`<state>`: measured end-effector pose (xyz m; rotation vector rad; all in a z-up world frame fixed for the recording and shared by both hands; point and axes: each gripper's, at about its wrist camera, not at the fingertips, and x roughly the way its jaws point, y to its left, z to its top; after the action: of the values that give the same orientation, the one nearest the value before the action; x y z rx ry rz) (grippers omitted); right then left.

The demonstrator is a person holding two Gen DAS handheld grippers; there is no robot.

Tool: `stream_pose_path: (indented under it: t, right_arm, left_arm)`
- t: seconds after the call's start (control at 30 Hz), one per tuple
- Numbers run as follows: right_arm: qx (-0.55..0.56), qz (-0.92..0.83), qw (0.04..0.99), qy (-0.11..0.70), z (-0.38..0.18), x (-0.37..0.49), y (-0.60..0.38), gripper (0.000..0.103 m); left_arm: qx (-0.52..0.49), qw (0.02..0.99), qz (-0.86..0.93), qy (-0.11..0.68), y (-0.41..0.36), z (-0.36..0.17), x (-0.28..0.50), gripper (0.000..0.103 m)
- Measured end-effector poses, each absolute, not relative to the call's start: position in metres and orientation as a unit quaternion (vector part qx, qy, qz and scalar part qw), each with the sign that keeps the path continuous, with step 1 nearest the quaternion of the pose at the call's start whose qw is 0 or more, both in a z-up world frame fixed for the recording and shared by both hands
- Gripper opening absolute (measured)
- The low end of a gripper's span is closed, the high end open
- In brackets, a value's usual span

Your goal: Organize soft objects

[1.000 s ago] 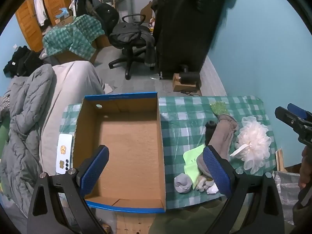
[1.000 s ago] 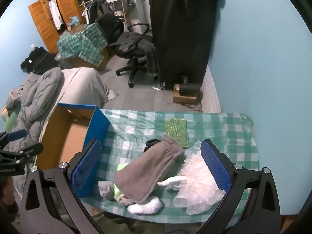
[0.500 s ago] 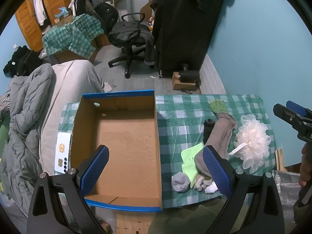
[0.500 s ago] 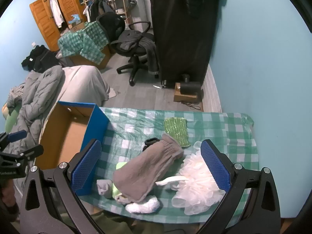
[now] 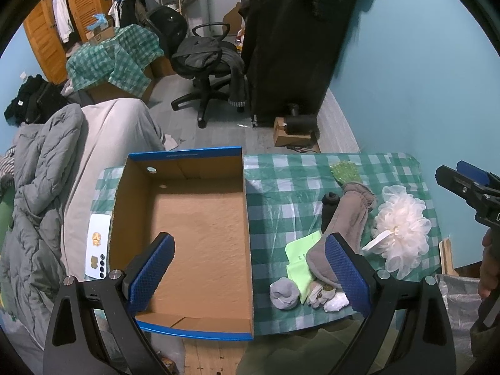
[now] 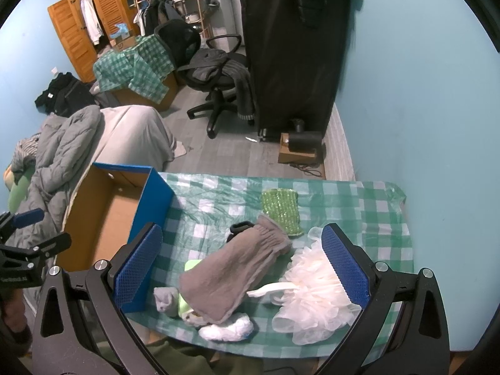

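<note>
- Two grippers show in the left wrist view: the left gripper [image 5: 250,268] hangs above the near edge of the table, jaws spread wide and grasping nothing, while the right gripper [image 5: 468,184] juts in at the far right, and whether it is released or clenched cannot be told from here.
- The cardboard box [image 5: 247,250], brown inside with a blue rim, stands open on the left part of the green checked tablecloth [image 5: 297,168].
- A white phone [image 5: 97,247] lies just beside the box's left wall.
- To the right of the box, the soft things sit in a loose heap: a grey mitt [image 5: 347,231] lies across a light green cloth [image 5: 300,259], a black item [image 5: 329,206] pokes out beside it, a rolled grey sock [image 5: 282,292] and white scraps [image 5: 334,301] rest at the near edge.
- A white bath pouf [image 5: 401,228] sits right of the mitt, and a glittery green scrubber [image 5: 345,172] lies beyond it.

- From the right wrist view, the right gripper [image 6: 240,265] hovers over the heap, jaws released wide and empty.
- Between its fingers lie the grey mitt [image 6: 237,272], the rolled grey sock [image 6: 165,300] and white scraps [image 6: 226,326].
- The white bath pouf [image 6: 312,297] touches the mitt's right side; the glittery green scrubber [image 6: 281,211] lies just past the mitt's cuff.
- The cardboard box [image 6: 153,200] stands left of the heap, and the left gripper [image 6: 28,234] shows at the far left edge, its fingers apart.
</note>
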<state>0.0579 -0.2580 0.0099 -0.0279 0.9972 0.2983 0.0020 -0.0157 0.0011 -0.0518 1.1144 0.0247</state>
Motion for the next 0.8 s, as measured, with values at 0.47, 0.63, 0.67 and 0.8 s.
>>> stream_pose_path:
  t: [0.47, 0.63, 0.67, 0.8]
  right_arm:
    - [-0.012, 0.143, 0.867, 0.477, 0.011, 0.0582, -0.2582, 0.101]
    - [-0.012, 0.143, 0.867, 0.477, 0.0109, 0.058, -0.258, 0.101]
    - [-0.012, 0.143, 0.867, 0.477, 0.0108, 0.0581, -0.258, 0.101]
    - [-0.012, 0.143, 0.867, 0.477, 0.0106, 0.0577, -0.2578, 0.101]
  left_arm:
    - [-0.025, 0.848, 0.011, 0.529, -0.0205, 0.004, 0.0022, 0.098]
    - [-0.024, 0.848, 0.011, 0.529, -0.0237, 0.0057, 0.0018, 0.098]
    - [-0.025, 0.849, 0.01, 0.528, -0.0214, 0.0045, 0.0006, 0.098]
    - [-0.025, 0.849, 0.01, 0.528, -0.021, 0.0043, 0.0002, 0.098]
